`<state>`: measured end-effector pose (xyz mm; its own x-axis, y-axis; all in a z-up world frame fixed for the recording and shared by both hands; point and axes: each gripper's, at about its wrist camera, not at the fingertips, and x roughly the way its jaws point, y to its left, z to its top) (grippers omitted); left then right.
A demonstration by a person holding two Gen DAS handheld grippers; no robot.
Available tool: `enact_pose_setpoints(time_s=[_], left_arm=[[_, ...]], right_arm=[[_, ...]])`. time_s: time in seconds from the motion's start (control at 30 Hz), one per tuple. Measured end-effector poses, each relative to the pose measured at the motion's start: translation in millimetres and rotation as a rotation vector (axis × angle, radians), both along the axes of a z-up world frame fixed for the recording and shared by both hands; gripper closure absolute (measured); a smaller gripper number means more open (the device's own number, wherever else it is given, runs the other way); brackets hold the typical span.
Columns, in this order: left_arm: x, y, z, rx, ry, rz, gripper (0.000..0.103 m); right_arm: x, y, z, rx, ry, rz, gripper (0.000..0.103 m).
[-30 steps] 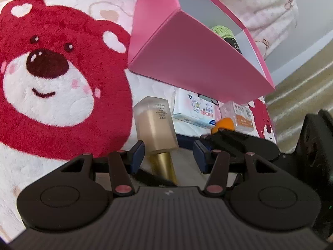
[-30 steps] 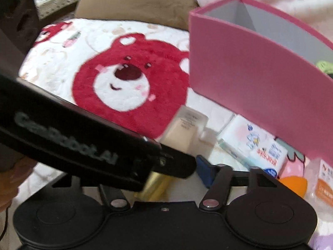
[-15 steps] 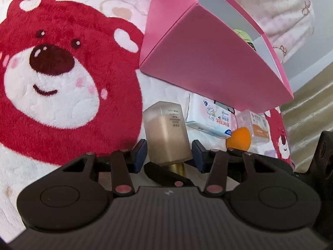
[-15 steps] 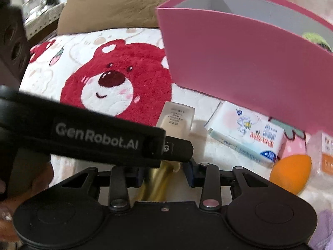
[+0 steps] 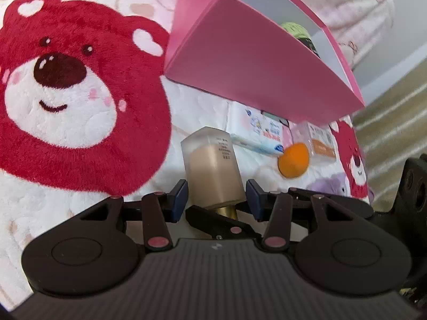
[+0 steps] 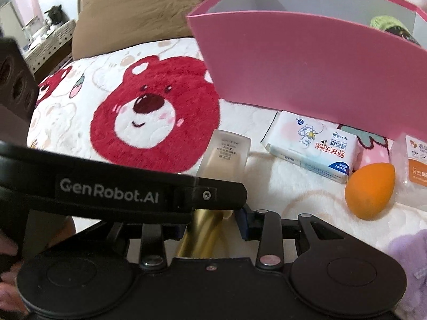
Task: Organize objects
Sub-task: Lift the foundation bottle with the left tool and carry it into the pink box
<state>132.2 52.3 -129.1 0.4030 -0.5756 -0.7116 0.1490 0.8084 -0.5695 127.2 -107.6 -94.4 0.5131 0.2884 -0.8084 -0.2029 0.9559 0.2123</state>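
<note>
The left gripper (image 5: 216, 194) has its jaws set narrowly about the frosted body of the foundation bottle (image 5: 213, 170), a blue pad close at each side; a sliver of gap shows on the right, so whether they press cannot be told. The right gripper (image 6: 213, 221) has its jaws drawn in on the bottle's gold cap (image 6: 202, 234); its right blue pad lies against the cap, and its left pad is hidden behind the left gripper's black finger, which crosses the right wrist view. Both grippers meet at this one bottle, which lies tilted over the bed, base pointing away toward the pink box (image 6: 320, 74).

Just beyond the bottle, to its right, a white tissue pack (image 6: 312, 146) lies on the plush blanket (image 6: 80, 122), near the box's front wall. Next right sits an orange makeup sponge (image 6: 369, 189), and past it a small clear packet with an orange label (image 6: 416, 165). A green-topped item (image 6: 387, 25) shows inside the box. The blanket bears a large red bear face (image 5: 66, 90), left of the bottle. A brown pillow (image 6: 133, 13) lies behind.
</note>
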Motion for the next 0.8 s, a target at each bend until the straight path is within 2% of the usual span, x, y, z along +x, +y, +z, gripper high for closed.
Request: enact_pose_setpoints(time_s=[0.33, 0.47, 0.63, 0.8], left_arm=[[-27, 1, 25, -0.009, -0.008, -0.031, 0.057], [-36, 3, 42, -0.033, -0.02, -0.033, 0.057], [-45, -2, 76, -0.002, -0.074, -0.025, 0.057], [-37, -14, 121, 0.047, -0.138, -0.017, 0.058]], right_arm=[[-30, 6, 25, -0.039, -0.038, 0.053, 0.061], [-43, 11, 44, -0.089, -0.076, 0.083, 0.061], [-50, 4, 74, -0.068, -0.125, 0.1, 0.061], [-43, -11, 108, -0.037, -0.189, 0.092, 0.061]])
